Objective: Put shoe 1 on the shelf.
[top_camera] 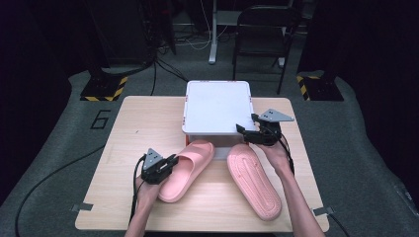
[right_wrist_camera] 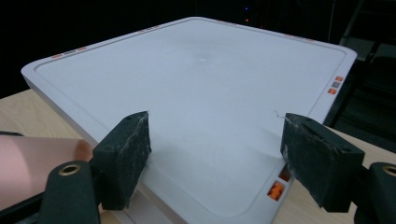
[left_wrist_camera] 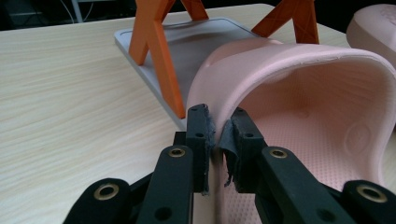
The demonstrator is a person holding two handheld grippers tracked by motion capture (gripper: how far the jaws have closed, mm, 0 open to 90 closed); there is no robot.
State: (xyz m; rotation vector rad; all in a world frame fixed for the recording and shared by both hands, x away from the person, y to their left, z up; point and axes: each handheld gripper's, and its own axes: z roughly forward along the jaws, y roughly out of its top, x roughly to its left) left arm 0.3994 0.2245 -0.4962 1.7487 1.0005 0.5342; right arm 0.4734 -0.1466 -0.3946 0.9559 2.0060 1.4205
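Two pink slippers lie on the wooden table (top_camera: 123,148). The left slipper (top_camera: 190,165) is right way up, with its toe toward a white two-level rack (top_camera: 217,106). My left gripper (top_camera: 173,160) is shut on the rim of this slipper (left_wrist_camera: 299,93) at its strap, and the pads (left_wrist_camera: 201,126) pinch the pink wall. The right slipper (top_camera: 254,180) lies sole up, and its edge (left_wrist_camera: 373,23) shows in the left gripper view. Over the near right corner of the rack's white top (right_wrist_camera: 210,93), my right gripper (top_camera: 245,123) (right_wrist_camera: 217,140) stands open with nothing between its fingers.
The rack has orange legs (left_wrist_camera: 154,51) on a grey base plate (left_wrist_camera: 196,46). A black chair (top_camera: 262,29) and cables stand on the floor beyond the table. Bare tabletop lies to the left and along the front edge.
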